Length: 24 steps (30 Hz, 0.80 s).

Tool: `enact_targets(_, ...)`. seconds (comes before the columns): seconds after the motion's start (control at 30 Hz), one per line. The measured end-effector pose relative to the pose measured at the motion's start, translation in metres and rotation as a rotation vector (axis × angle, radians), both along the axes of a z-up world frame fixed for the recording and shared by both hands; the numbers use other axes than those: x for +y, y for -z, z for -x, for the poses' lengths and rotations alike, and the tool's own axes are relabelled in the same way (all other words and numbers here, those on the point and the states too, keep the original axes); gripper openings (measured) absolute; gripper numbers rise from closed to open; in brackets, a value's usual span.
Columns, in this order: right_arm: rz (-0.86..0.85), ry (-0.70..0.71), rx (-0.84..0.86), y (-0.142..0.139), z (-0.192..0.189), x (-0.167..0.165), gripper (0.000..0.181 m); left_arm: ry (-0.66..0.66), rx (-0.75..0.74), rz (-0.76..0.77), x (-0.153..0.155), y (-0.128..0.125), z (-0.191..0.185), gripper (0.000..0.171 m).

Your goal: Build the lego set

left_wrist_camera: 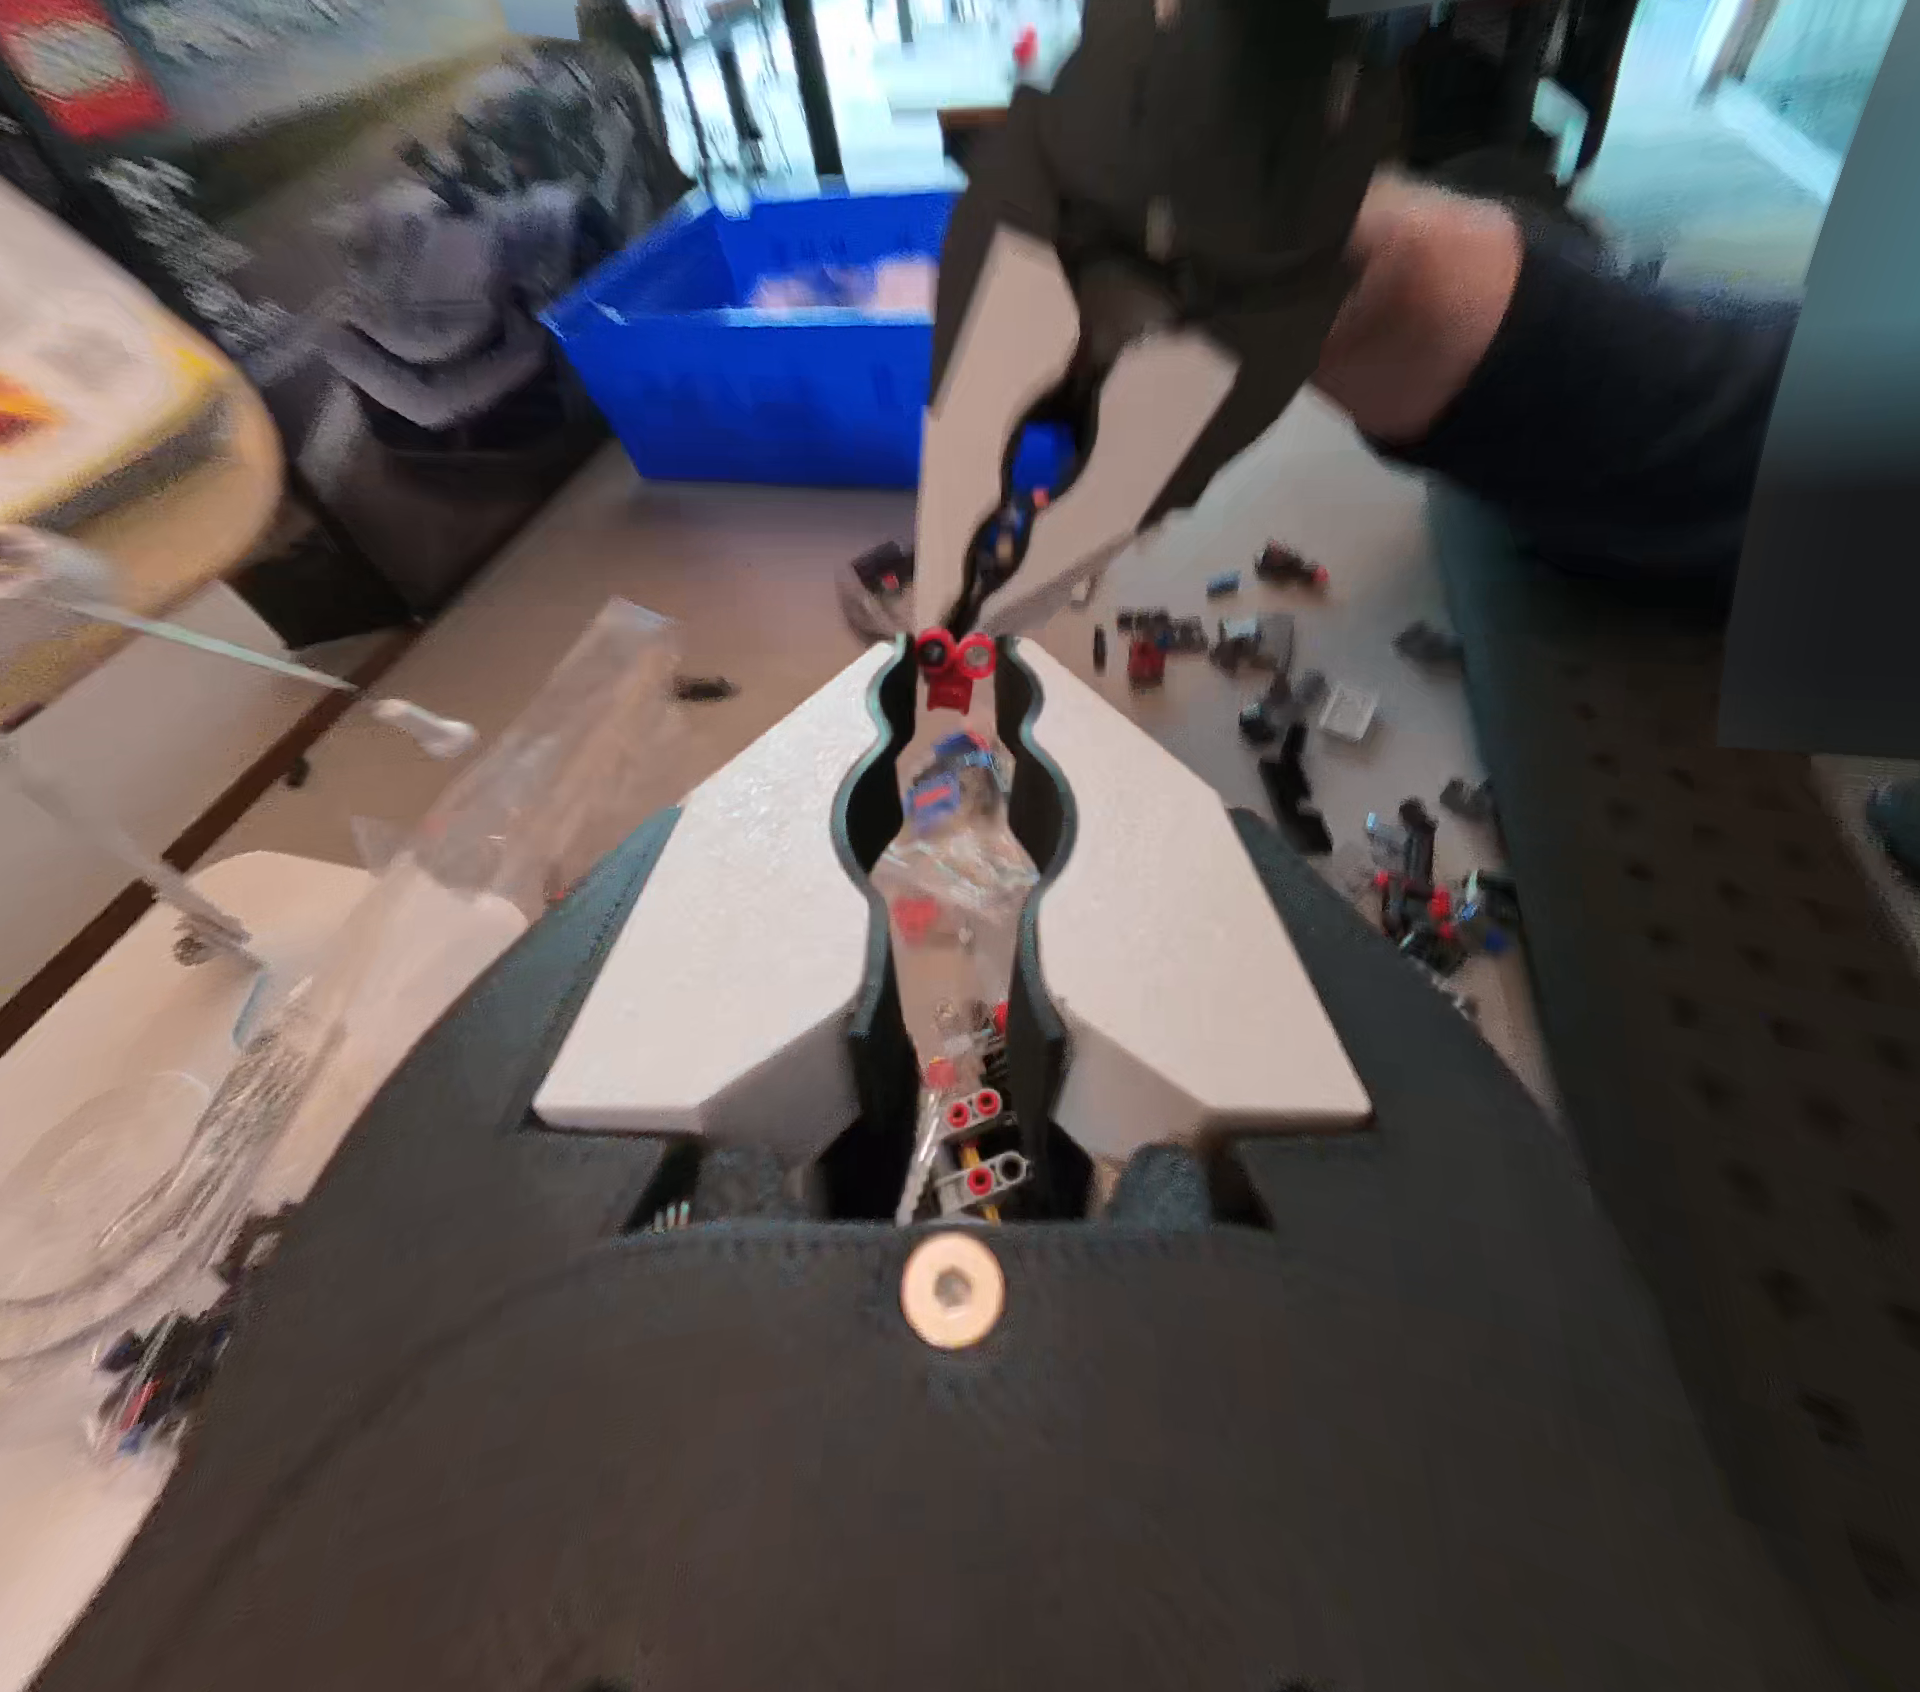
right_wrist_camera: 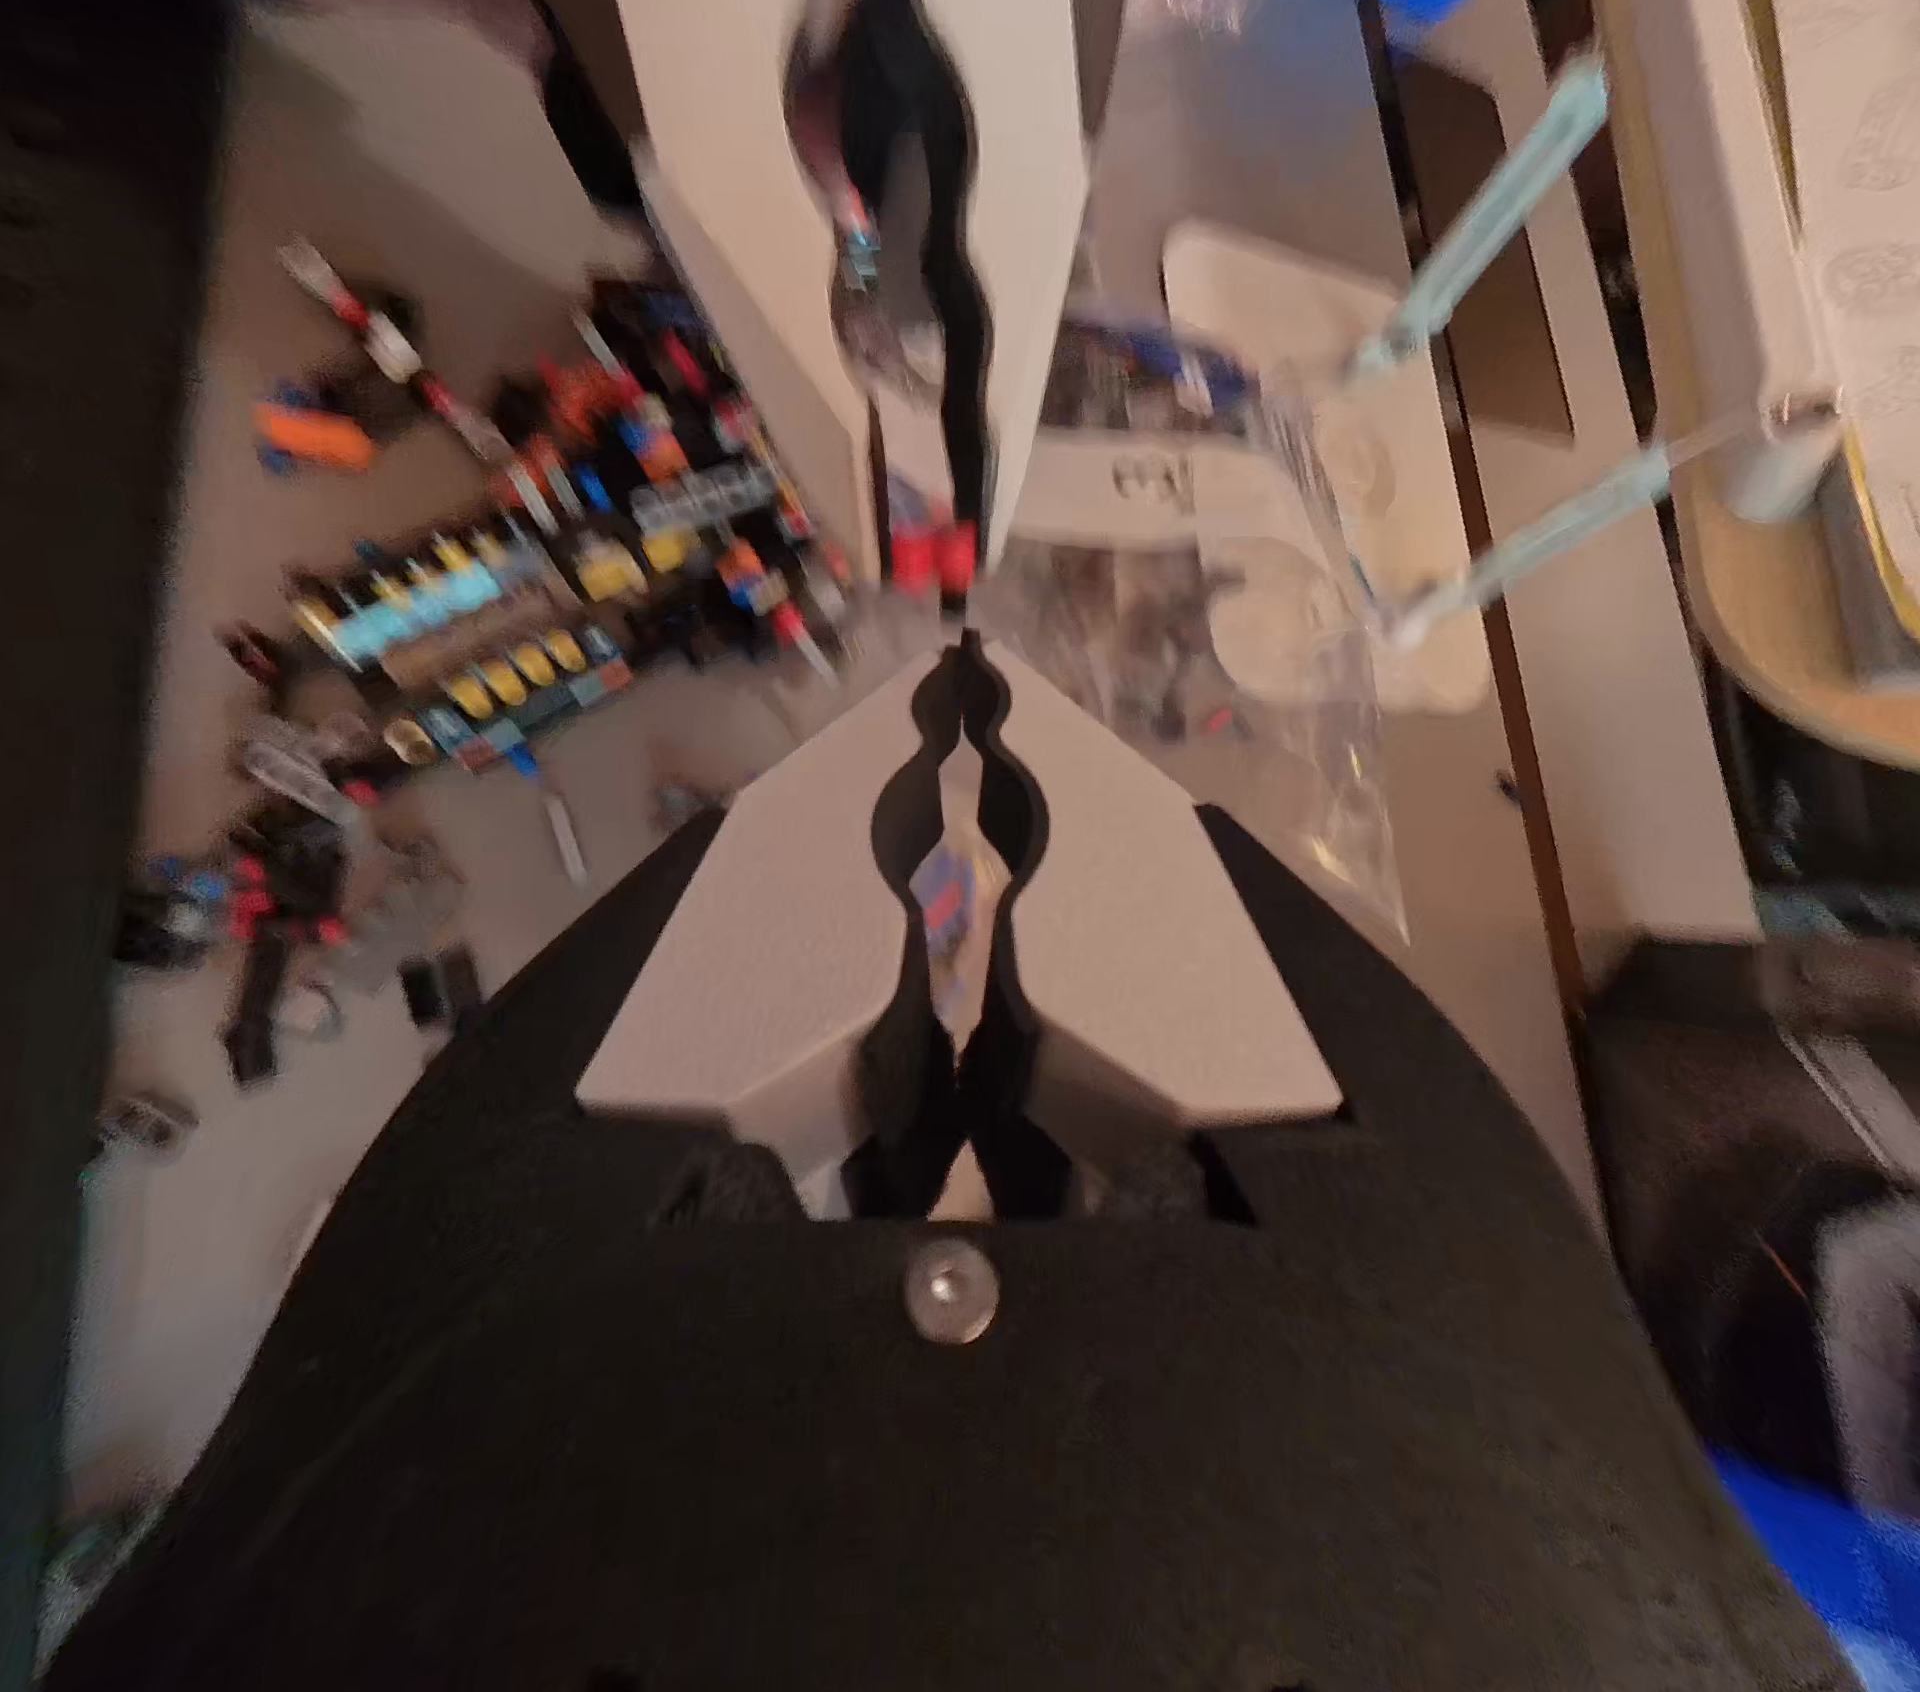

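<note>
My left gripper (left_wrist_camera: pixel 954 655) is shut on a small red lego piece (left_wrist_camera: pixel 951 668) with two round holes, held at its fingertips above the table. My right gripper (left_wrist_camera: pixel 961 616) comes in from above in the left wrist view, its tips meeting the red piece. In the right wrist view my right gripper (right_wrist_camera: pixel 966 655) has its jaws closed tip to tip. I cannot tell whether a tiny dark part sits between them. The left gripper (right_wrist_camera: pixel 940 577) points down at it there with the red piece (right_wrist_camera: pixel 933 556). The right wrist view is blurred.
Several loose lego pieces (left_wrist_camera: pixel 1278 686) lie on the beige table (left_wrist_camera: pixel 727 562), and in rows in the right wrist view (right_wrist_camera: pixel 582 562). Clear plastic bags (left_wrist_camera: pixel 540 769) with parts and a white tray (right_wrist_camera: pixel 1226 292) lie left. A blue bin (left_wrist_camera: pixel 748 354) stands behind. A person's arm (left_wrist_camera: pixel 1434 312) is right. My hands' fingertips stand some 4 cm from each other.
</note>
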State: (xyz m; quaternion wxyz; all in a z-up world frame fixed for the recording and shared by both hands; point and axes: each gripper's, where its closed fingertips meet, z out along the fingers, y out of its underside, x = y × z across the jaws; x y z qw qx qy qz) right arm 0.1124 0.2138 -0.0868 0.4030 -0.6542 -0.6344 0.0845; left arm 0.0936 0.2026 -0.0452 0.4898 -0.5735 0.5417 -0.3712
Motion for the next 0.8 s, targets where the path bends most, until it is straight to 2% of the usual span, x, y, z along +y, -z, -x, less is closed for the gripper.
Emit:
enact_targets(0.03, -0.007, 0.056, -0.077, 0.012, -0.017, 0.009, 0.000, -0.010, -0.087, 0.030, 0.004, -0.019, 0.014, 0.012)
enact_targets(0.07, 0.026, 0.064, -0.054, 0.017, -0.024, 0.010, 0.000, -0.013, -0.141, 0.026, 0.005, -0.032, 0.027, 0.011)
enact_targets(0.13, 0.073, 0.018, 0.096, -0.004, -0.018, -0.001, 0.000, -0.018, -0.101, 0.009, 0.004, -0.024, 0.029, 0.012)
enact_targets(0.2, 0.035, 0.029, 0.099, -0.013, -0.016, 0.000, 0.000, -0.010, -0.067, 0.019, 0.004, -0.013, 0.016, 0.012)
enact_targets(0.3, 0.109, 0.077, 0.042, 0.017, -0.026, 0.013, 0.000, -0.003, -0.028, 0.032, 0.006, -0.004, 0.006, 0.012)
enact_targets(0.37, 0.167, 0.110, 0.049, 0.028, -0.032, 0.021, 0.000, -0.016, -0.021, 0.037, 0.009, -0.001, 0.007, 0.012)
enact_targets(0.43, 0.170, 0.103, 0.094, 0.020, -0.029, 0.021, 0.000, -0.018, -0.031, 0.035, 0.009, -0.001, 0.009, 0.012)
enact_targets(0.6, 0.175, 0.013, 0.297, -0.018, -0.001, 0.004, 0.000, -0.002, -0.031, 0.021, 0.006, -0.001, 0.006, 0.012)
enact_targets(0.8, 0.005, 0.015, 0.243, -0.022, 0.015, 0.006, 0.009, 0.004, -0.011, 0.043, 0.005, 0.007, -0.001, 0.012)
